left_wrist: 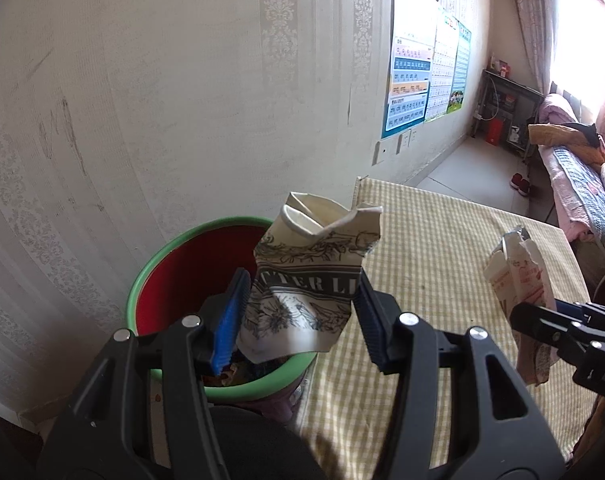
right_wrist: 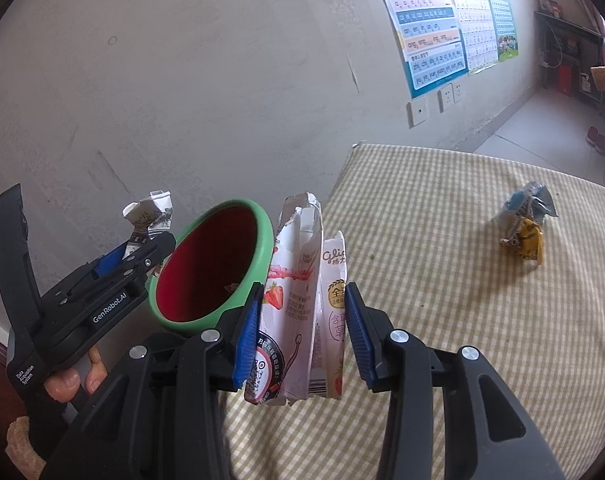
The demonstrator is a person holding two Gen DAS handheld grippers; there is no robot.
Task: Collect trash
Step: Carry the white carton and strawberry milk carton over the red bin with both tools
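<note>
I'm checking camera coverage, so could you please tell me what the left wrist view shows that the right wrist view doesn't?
Only the left wrist view shows trash lying inside the bin. Only the right wrist view shows the crumpled wrapper left on the checked cloth and fingers on the left hand-held gripper. Both show the crushed paper cup and torn carton, each clamped.

Glaring daylight from the blown-out window, fisheye-bent, dark-vignetted edges.
</note>
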